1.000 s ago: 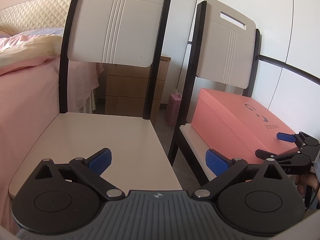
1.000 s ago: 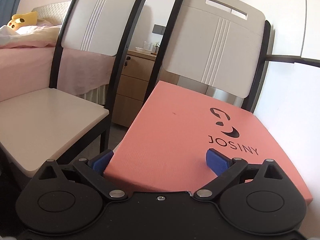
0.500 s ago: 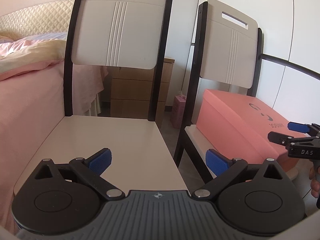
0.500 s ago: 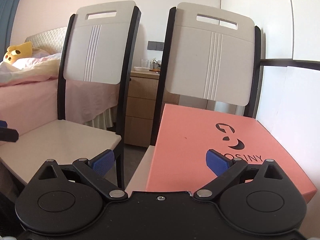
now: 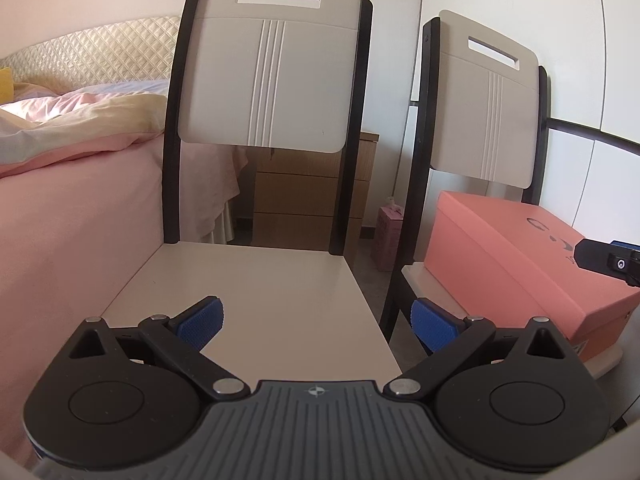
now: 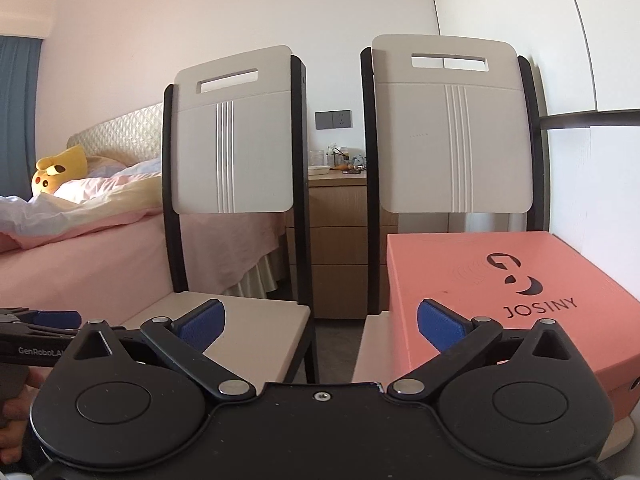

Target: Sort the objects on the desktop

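I see two white chairs with black frames standing side by side. The salmon shoebox (image 6: pixel 492 292), lid closed and printed "JOSINY", sits on the seat of the right-hand chair (image 6: pixel 450 128), its rear edge near the backrest. The left-hand chair (image 5: pixel 256 304) has a bare seat.

My right gripper (image 6: pixel 318 322) hovers in front of the two chairs. Its jaws have just been opening and now stand wide apart with nothing between them; the right pad shows in front of the box's near corner, and I cannot tell that it touches the box.

My left gripper (image 5: pixel 316 320) hangs over the front edge of the left-hand chair's seat, jaws spread wide and empty. In the right wrist view, a hand (image 6: pixel 16 416) holds that tool at the left edge.

A bed (image 6: pixel 80 256) with pink covers lies left of the chairs, with a yellow plush toy (image 6: pixel 60 170) on it. A wooden drawer unit (image 6: pixel 338 240) stands behind, between the chairs
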